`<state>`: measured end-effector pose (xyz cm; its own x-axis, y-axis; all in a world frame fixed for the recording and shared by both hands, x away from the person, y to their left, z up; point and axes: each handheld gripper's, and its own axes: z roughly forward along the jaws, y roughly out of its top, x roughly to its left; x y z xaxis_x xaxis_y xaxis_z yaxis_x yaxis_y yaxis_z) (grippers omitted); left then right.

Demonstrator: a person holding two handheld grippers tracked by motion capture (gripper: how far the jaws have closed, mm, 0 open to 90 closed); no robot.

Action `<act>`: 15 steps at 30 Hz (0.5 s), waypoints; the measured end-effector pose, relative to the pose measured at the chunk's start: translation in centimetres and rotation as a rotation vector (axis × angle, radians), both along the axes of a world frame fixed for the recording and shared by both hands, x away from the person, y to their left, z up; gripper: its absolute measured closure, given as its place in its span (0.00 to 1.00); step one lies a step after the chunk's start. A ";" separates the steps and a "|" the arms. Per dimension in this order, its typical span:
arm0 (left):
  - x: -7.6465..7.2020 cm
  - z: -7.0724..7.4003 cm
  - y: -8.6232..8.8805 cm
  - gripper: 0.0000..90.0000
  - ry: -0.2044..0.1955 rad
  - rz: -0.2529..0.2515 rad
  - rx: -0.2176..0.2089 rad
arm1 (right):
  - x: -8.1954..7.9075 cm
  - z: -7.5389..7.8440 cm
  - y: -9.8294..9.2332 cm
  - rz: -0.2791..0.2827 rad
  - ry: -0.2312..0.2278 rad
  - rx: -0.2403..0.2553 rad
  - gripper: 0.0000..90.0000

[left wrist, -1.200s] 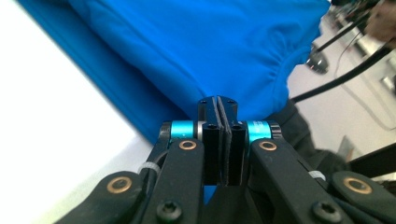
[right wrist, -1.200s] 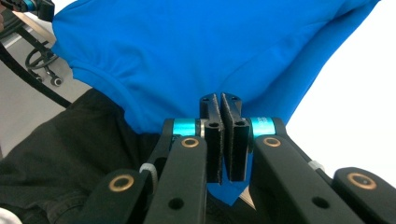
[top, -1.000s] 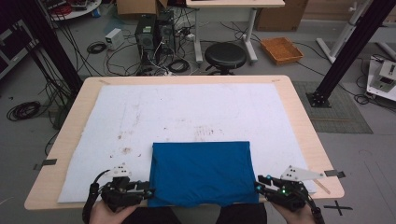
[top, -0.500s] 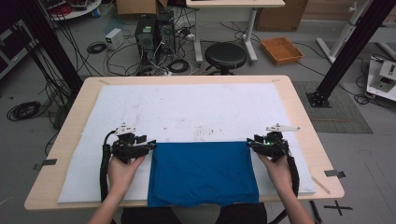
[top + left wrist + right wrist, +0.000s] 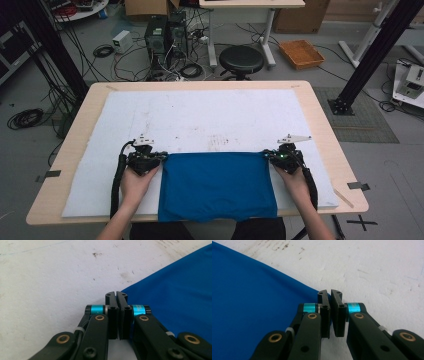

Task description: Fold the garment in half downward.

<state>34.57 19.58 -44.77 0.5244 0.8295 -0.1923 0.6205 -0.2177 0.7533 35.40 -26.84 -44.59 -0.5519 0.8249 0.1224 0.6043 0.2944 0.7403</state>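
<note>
Blue cloth [image 5: 217,186] lying flat on the white mat [image 5: 200,120] at the table's [image 5: 325,125] near edge, toward 6 o'clock in the high view. Left gripper [image 5: 159,156] at the cloth's far left corner, 9 o'clock of the cloth; right gripper [image 5: 269,155] at the far right corner, 3 o'clock. Each pair of jaws has just been closing and now stands together, pinching the cloth's corner [image 5: 125,291], as the gripper views show [image 5: 317,293]. The person's hands [image 5: 137,182] grasp both tools.
</note>
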 end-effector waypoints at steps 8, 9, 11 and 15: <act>4.0 0.7 -0.6 0.98 -0.062 -0.008 0.027 | 3.9 1.1 -0.2 -0.035 -0.023 -0.006 0.97; 4.5 0.8 -0.7 0.98 -0.060 -0.009 0.038 | 4.6 1.1 -0.3 -0.046 -0.022 -0.003 0.97; 5.3 0.6 -0.8 0.98 -0.061 -0.002 0.037 | 5.5 1.1 -0.4 -0.054 -0.016 -0.005 0.97; 6.2 0.4 -0.8 0.98 -0.065 0.010 0.032 | 6.6 0.7 -0.5 -0.059 -0.017 -0.013 0.97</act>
<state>40.72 18.76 -44.41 0.5266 0.8399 -0.1315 0.5724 -0.2360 0.7852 42.00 -27.31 -43.92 -0.5041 0.8575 0.1028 0.6085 0.2682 0.7469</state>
